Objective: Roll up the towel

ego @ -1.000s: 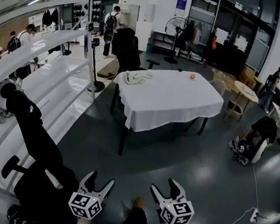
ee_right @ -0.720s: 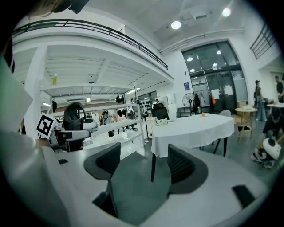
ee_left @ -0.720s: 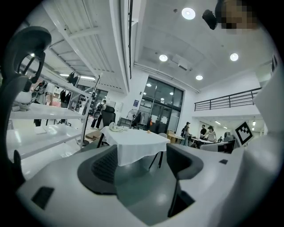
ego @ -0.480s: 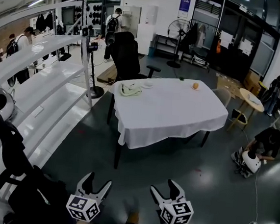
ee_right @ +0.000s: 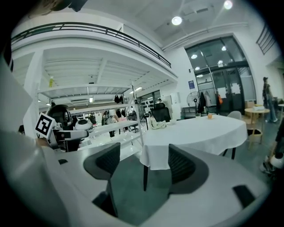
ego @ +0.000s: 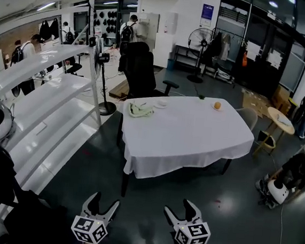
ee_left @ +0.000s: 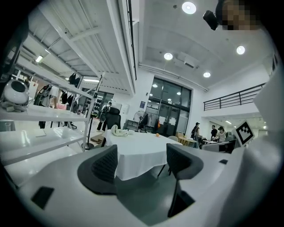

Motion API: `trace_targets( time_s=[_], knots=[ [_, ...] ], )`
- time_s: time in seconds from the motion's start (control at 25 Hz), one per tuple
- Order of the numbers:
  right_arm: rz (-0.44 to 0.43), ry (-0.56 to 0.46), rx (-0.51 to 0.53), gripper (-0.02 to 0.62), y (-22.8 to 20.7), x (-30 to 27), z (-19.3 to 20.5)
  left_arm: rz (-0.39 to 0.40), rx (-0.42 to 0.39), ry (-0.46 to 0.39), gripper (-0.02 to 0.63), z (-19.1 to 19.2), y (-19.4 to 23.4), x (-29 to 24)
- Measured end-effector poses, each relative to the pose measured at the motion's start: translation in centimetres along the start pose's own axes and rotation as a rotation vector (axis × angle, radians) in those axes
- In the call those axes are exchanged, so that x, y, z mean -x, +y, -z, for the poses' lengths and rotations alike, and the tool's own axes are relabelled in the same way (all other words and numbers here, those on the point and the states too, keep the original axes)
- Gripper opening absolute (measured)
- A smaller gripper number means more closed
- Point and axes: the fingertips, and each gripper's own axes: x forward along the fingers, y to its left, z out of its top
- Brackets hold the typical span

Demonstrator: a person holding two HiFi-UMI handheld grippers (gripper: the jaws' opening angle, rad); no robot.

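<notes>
Pale green crumpled cloth towel (ego: 141, 110) lying unrolled near far left corner of white-draped worktop (ego: 194, 133), well apart from both tongs. Left tongs (ego: 104, 201) spread, empty. Right tongs (ego: 179, 208) spread, empty. Both held low, pointing forward, presumably ready for reaching the towel.

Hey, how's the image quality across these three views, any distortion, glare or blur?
Head view: fisheye bows the white shelving, focus is sharp, faint light reflections on the dark floor. Left gripper view: black circular vignette, ceiling lights blown out, the fingers loom large in the foreground. Right gripper view: same vignette, balcony rail curved, the towel on the table small but distinct.
</notes>
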Motion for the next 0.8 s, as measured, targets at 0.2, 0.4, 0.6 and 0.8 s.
trace_targets(
  time_s=[0.2,0.4,0.6,0.8],
  knots=[
    [-0.011,0.015,-0.014,0.342,-1.0,-0.5,1.0,-0.017,0.002,0.020,0.359,1.1,-0.5,-0.7],
    [-0.012,0.039,-0.037,0.342,-1.3,0.0,2.9,-0.024,0.007,0.042,0.359,2.2,-0.8,-0.4],
    [-0.046,0.073,-0.061,0.342,-1.0,0.3,4.3,-0.031,0.004,0.075,0.359,3.1,-1.1,-0.1],
    [-0.043,0.066,-0.074,0.344,-1.9,-0.3,3.9,-0.031,-0.002,0.075,0.359,2.5,-1.0,-1.2]
  ],
)
